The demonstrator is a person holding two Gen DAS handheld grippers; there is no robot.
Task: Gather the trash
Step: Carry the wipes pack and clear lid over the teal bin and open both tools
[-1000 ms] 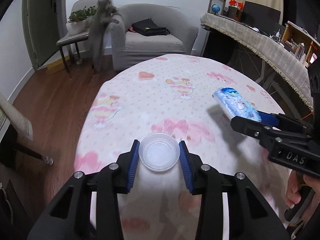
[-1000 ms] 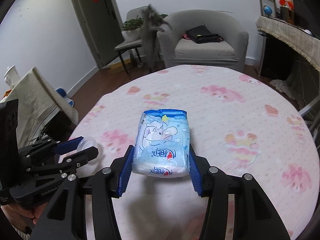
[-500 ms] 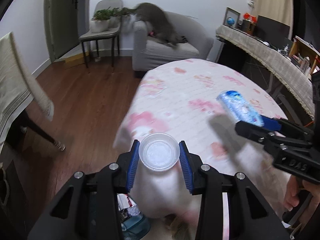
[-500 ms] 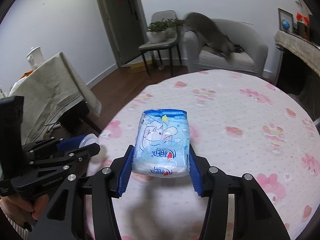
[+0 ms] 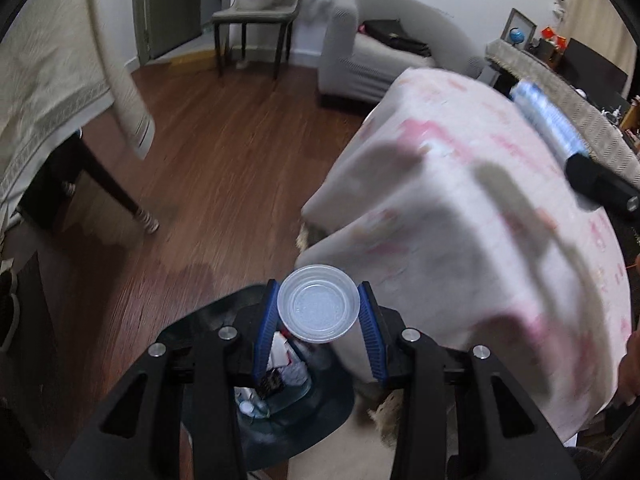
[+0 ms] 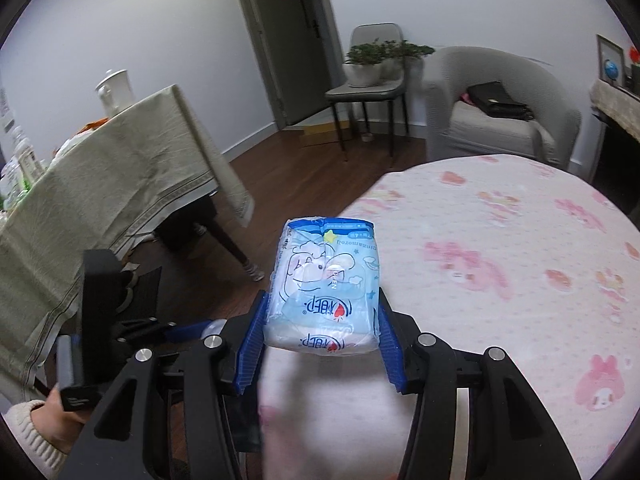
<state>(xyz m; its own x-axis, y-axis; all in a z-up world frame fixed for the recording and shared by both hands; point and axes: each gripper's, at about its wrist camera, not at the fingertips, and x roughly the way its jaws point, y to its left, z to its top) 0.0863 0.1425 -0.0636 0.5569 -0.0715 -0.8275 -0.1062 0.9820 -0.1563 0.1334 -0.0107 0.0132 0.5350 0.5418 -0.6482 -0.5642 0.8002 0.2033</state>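
My left gripper [image 5: 319, 316] is shut on a clear plastic cup [image 5: 319, 309] and holds it over a dark trash bin [image 5: 280, 380] on the floor beside the table; the bin holds several pieces of trash. My right gripper [image 6: 322, 340] is shut on a blue and white tissue pack [image 6: 326, 284] and holds it above the left edge of the round table with the pink patterned cloth [image 6: 520, 264]. The pack also shows blurred in the left wrist view [image 5: 548, 120]. The left gripper shows at the lower left of the right wrist view [image 6: 132, 328].
A second table with a beige cloth [image 6: 100, 184] stands to the left across a wooden floor [image 5: 200, 168]. A grey armchair [image 6: 496, 108] with a black bag and a chair with a plant [image 6: 372, 80] stand at the back.
Both grippers have swung left off the table with their loads. The left gripper now hangs over the trash bin. The cat is out of view.
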